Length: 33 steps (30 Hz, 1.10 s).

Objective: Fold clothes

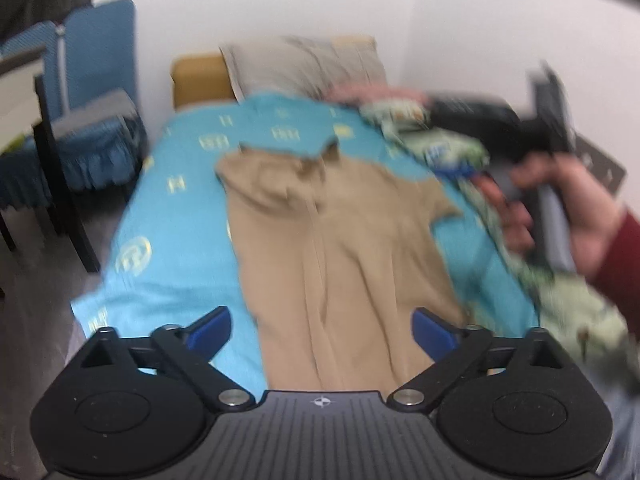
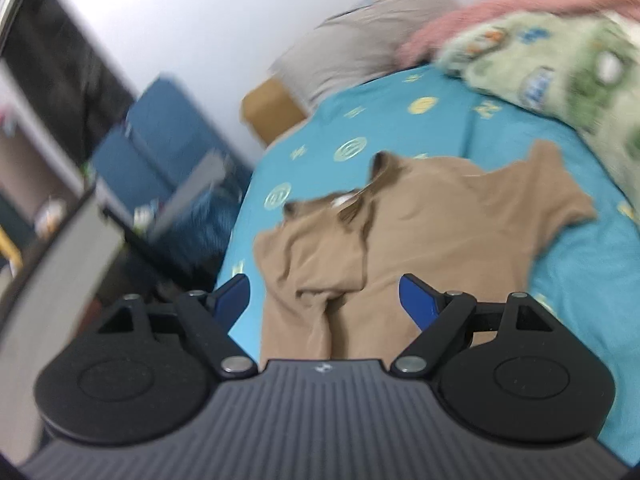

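Tan shirt point(image 1: 344, 240) on bed point(image 1: 176, 216) — soft, limp, light; pinch at sleeve edge — both hand-held grippers, left point(image 1: 322, 330) and right point(image 2: 324, 300), wide, empty.

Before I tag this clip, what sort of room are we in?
Most likely a bedroom: a bed with a turquoise patterned sheet, a grey pillow by its headboard, and a rumpled green quilt alongside.

One tan shirt point(image 1: 344, 248) lies on one bed with a blue sheet point(image 1: 176, 216). There is one grey pillow point(image 1: 304, 64), one green patterned blanket point(image 2: 560, 68), one pink blanket point(image 2: 500, 16) and two blue chairs point(image 1: 96, 92).
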Tool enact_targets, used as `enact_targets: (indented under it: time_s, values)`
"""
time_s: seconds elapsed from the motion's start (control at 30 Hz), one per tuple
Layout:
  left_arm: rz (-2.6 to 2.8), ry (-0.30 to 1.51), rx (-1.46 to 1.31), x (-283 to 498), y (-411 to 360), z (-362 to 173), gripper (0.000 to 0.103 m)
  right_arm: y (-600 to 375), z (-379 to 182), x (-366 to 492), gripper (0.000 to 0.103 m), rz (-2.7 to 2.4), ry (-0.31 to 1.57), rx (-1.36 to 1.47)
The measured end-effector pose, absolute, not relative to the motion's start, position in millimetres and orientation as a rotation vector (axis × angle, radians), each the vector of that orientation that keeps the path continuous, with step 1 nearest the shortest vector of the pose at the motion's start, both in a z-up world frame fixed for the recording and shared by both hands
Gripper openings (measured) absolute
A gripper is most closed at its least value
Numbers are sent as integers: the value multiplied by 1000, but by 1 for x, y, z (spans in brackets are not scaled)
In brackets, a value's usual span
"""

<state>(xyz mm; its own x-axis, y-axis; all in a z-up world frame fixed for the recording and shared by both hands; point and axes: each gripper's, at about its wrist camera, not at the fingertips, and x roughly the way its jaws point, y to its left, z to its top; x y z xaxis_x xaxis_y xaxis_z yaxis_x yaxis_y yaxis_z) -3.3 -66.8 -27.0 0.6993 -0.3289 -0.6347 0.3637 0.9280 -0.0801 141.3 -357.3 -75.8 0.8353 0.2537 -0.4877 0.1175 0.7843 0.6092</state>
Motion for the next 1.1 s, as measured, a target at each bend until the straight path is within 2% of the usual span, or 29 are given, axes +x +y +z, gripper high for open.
enact_targets:
  time_s: [0.13, 0.23, 0.4, 0.6, 0.67, 0.77, 0.9, 1.03, 1.1]
  values:
    - [-344, 638, 14, 28, -79, -14, 103, -414, -104, 133, 85, -23, 535, 882]
    - [-333, 615, -11, 53, -87, -25, 103, -444, -142, 140, 85, -105, 518, 981]
    - [-286, 645, -73, 89, -86, -68, 103, -470, -203, 171, 85, -159, 592, 1095]
    - [-241, 731, -75, 124, -74, -114, 102, -475, -255, 211, 83, -229, 578, 1060]
    - [-233, 734, -76, 132, -72, -121, 102, -467, -259, 217, 84, -231, 462, 1009]
    - [-253, 723, -81, 141, -71, -126, 102, -452, -260, 232, 84, -270, 401, 930]
    - [-251, 715, -87, 147, -70, -130, 102, -459, -268, 242, 84, -266, 297, 981]
    - [-255, 752, -151, 152, -65, -136, 102, -471, -261, 267, 83, -300, 302, 909]
    - [-259, 766, -178, 153, -63, -138, 102, -472, -251, 280, 73, -330, 352, 782]
